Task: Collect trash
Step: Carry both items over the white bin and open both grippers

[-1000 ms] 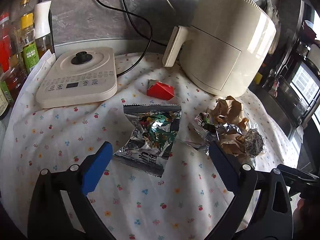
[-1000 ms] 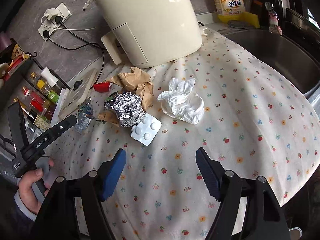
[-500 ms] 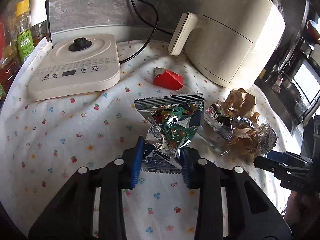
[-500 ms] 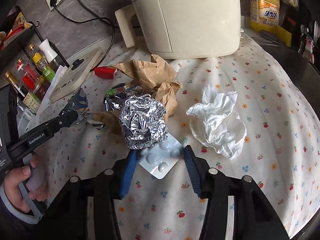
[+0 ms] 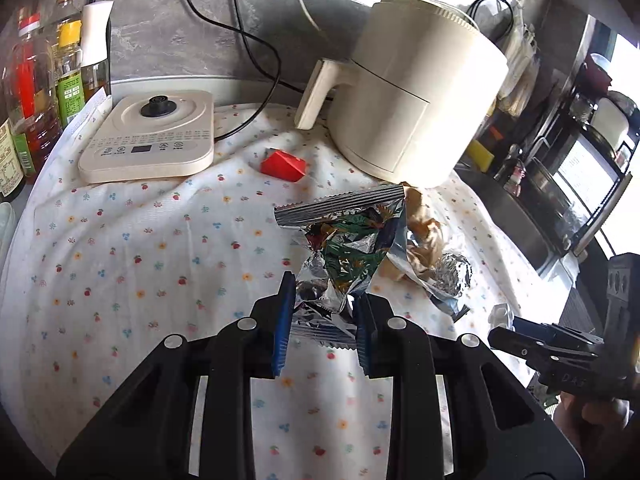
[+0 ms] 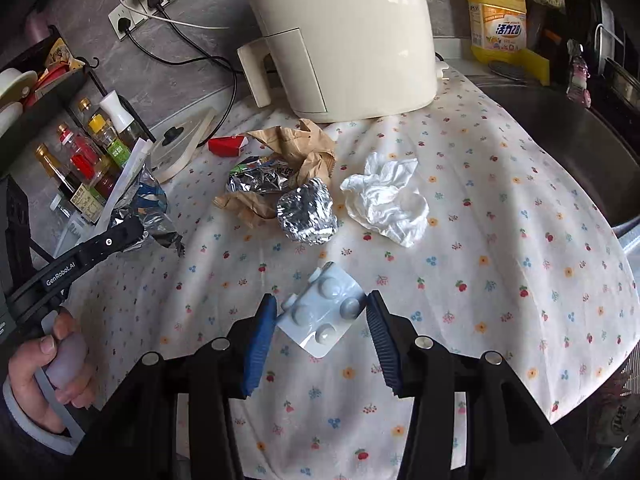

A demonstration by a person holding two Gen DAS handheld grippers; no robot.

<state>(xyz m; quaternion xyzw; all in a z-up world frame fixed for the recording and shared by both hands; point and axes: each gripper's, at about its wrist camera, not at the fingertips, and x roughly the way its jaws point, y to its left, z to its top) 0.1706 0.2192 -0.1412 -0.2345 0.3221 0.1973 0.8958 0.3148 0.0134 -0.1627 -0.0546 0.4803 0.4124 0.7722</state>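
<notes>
My left gripper (image 5: 322, 300) is shut on the lower end of a silver and green snack wrapper (image 5: 348, 248), held up off the floral tablecloth (image 5: 120, 260). The right wrist view shows that wrapper (image 6: 148, 204) hanging from the left gripper (image 6: 132, 232) at the left. My right gripper (image 6: 320, 304) is shut on a white blister pack (image 6: 324, 312), raised above the cloth. On the cloth lie a foil ball (image 6: 307, 214), crumpled brown paper (image 6: 296, 148), a second foil wrapper (image 6: 260, 178), a white tissue (image 6: 386, 204) and a red carton (image 6: 226, 145).
A cream air fryer (image 5: 412, 100) stands at the back, a kettle base (image 5: 148, 136) at the back left, with cables behind. Sauce bottles (image 5: 36, 88) line the left edge. A sink (image 6: 560, 140) and a yellow detergent jug (image 6: 498, 24) are to the right.
Both grippers went from wide open to shut. The left one closed on the snack wrapper and lifted it. The right one closed on the blister pack and drew it back from the foil ball.
</notes>
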